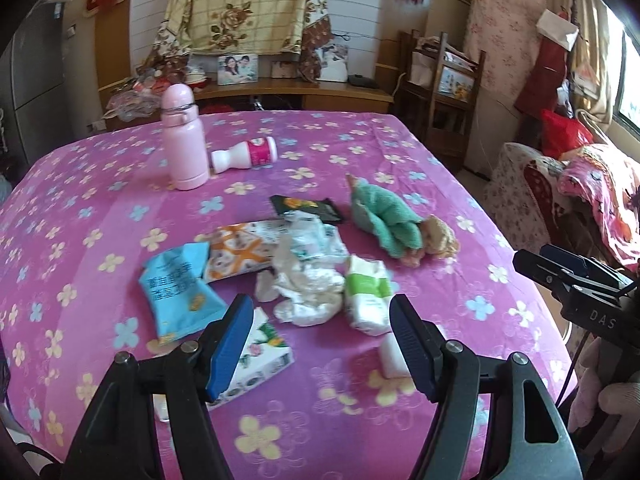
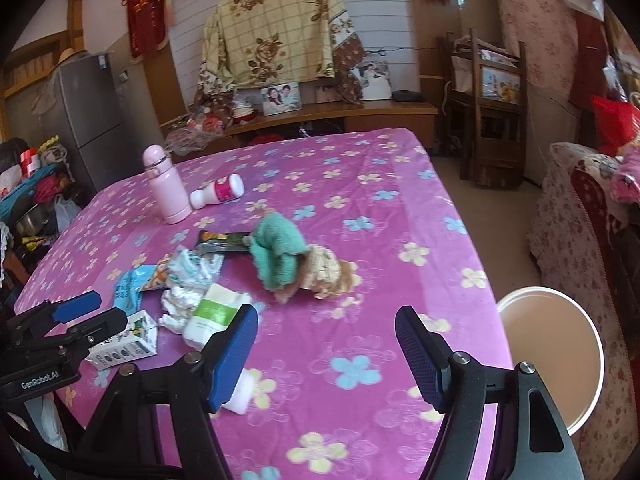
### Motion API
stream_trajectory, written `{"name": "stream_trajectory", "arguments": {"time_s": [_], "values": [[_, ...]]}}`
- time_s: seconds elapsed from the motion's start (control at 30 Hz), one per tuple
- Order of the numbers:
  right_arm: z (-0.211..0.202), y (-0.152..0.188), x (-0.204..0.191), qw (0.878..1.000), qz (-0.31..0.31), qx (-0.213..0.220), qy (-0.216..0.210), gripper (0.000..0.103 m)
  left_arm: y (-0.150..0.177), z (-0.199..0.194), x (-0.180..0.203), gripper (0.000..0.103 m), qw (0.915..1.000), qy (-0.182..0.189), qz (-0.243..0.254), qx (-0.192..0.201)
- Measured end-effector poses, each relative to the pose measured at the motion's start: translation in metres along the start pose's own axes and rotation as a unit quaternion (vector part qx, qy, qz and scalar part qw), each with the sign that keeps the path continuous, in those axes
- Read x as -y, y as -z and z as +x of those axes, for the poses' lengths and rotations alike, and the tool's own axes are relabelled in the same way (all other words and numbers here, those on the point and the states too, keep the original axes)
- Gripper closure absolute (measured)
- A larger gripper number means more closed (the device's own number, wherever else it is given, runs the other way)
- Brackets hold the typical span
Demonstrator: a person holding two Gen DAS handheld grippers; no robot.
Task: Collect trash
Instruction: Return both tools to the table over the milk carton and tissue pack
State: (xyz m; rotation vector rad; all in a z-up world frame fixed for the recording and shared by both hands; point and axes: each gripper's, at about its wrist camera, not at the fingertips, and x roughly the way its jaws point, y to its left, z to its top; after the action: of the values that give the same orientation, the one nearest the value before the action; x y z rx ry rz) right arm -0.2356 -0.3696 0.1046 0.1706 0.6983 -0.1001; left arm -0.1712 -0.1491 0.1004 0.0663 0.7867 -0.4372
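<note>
the left gripper [image 1: 322, 320] hangs low in the centre of the left wrist view, jaws spread wide with nothing between them. just beyond its tips lies the trash pile on the pink flowered tablecloth [image 1: 100, 200]: a crumpled white tissue wad [image 1: 308, 292] in the middle, a green-and-white tissue pack [image 1: 368, 292] just right of it with its long axis running up and down the frame, a blue snack wrapper [image 1: 180, 288] at the left lying on a diagonal from upper right to lower left, and an orange-patterned wrapper [image 1: 240, 254] touching it. a small carton [image 1: 260, 356] sits partly behind the left finger.

the right gripper [image 2: 326, 340] is also spread wide and empty, over bare cloth. a white bin [image 2: 552, 356] shows at the right edge of the right wrist view, beside the table. a pink bottle [image 1: 182, 138] stands upright at the upper left; a small white bottle [image 1: 246, 154] lies on its side next to it, its narrow end toward the pink bottle.
</note>
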Motion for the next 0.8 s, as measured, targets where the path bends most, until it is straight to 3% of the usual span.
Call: {"name": "stream_trajectory", "arguments": {"time_s": [0.33,0.53,0.7,0.8], "values": [[0.014,0.000,-0.033,0.999,-0.031,-0.016,-0.021,0.027,0.006,-0.001,-0.032,0.031,0.9999,-0.009,-0.012,-0.005],[0.032,0.000,-0.046,0.998,-0.039,-0.040,-0.039,0.027,0.013,-0.001,-0.050,0.031,0.9996,0.021,0.003,-0.020],[0.051,0.002,-0.060,0.995,-0.047,-0.066,-0.054,0.027,0.023,0.009,-0.064,0.029,0.9964,0.055,0.023,-0.060],[0.071,0.002,-0.071,0.992,-0.047,-0.095,-0.071,0.027,0.028,0.017,-0.070,0.028,0.9953,0.047,0.034,-0.078]]}}
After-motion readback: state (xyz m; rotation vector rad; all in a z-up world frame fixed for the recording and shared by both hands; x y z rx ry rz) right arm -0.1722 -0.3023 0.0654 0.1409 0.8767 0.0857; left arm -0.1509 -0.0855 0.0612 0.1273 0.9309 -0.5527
